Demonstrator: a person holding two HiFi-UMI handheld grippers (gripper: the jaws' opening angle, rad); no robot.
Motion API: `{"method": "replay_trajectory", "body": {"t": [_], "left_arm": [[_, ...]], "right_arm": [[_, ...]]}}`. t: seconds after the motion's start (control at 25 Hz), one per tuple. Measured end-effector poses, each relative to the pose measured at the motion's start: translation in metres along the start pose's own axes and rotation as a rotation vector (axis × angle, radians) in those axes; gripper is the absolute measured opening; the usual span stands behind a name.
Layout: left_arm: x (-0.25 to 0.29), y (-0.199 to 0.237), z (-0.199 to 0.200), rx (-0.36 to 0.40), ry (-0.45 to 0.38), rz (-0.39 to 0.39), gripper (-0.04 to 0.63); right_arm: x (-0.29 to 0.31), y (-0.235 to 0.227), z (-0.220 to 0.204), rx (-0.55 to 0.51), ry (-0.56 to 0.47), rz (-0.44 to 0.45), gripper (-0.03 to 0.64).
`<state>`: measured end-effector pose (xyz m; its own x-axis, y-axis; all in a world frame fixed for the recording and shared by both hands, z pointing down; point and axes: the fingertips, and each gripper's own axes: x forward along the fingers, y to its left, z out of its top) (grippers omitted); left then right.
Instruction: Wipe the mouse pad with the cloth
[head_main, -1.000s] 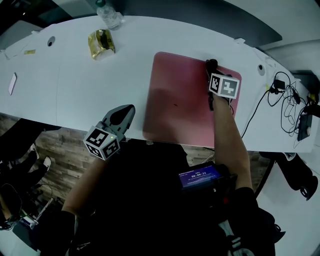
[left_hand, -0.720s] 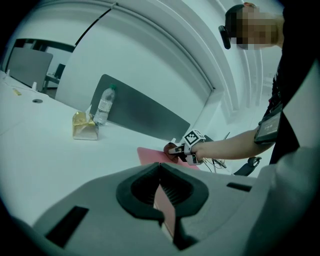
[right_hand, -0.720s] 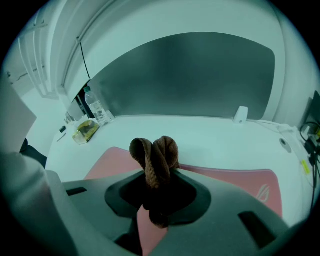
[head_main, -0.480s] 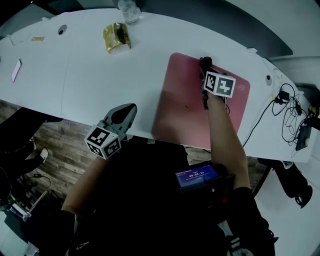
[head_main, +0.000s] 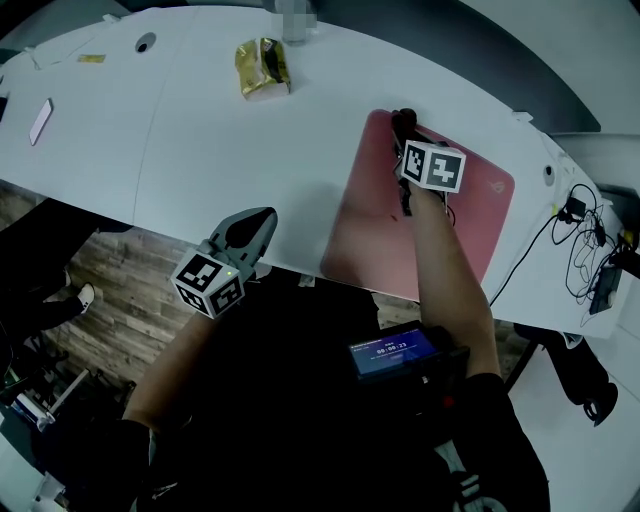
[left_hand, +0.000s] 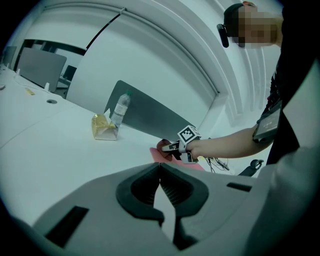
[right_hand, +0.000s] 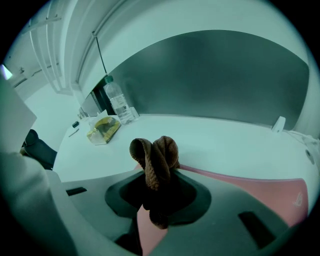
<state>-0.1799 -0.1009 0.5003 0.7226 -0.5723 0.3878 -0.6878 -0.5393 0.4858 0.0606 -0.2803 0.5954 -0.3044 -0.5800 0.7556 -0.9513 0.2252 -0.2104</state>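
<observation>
Right gripper (right_hand: 158, 172) was clamped tight on the bunched brown cloth (right_hand: 155, 152) - cloth was at the far left corner of the pink mouse pad (head_main: 372, 225), which lay on the white table (head_main: 200, 150) close to its near edge. Left gripper (left_hand: 160, 175) had its jaws closed tip to tip with nothing between them, at the table's near edge, well left of the pad. Further out - a gold snack bag (head_main: 262, 68) and a water bottle (right_hand: 119, 102) stood near the table's far side.
</observation>
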Motion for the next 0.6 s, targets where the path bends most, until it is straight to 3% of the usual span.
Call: {"method": "replay_trajectory", "body": {"t": [0.6], "left_arm": [[-0.029, 0.024, 0.003, 0.008, 0.001, 0.004, 0.009]], "right_arm": [[0.025, 0.082, 0.005, -0.089, 0.010, 0.093, 0.117]]}}
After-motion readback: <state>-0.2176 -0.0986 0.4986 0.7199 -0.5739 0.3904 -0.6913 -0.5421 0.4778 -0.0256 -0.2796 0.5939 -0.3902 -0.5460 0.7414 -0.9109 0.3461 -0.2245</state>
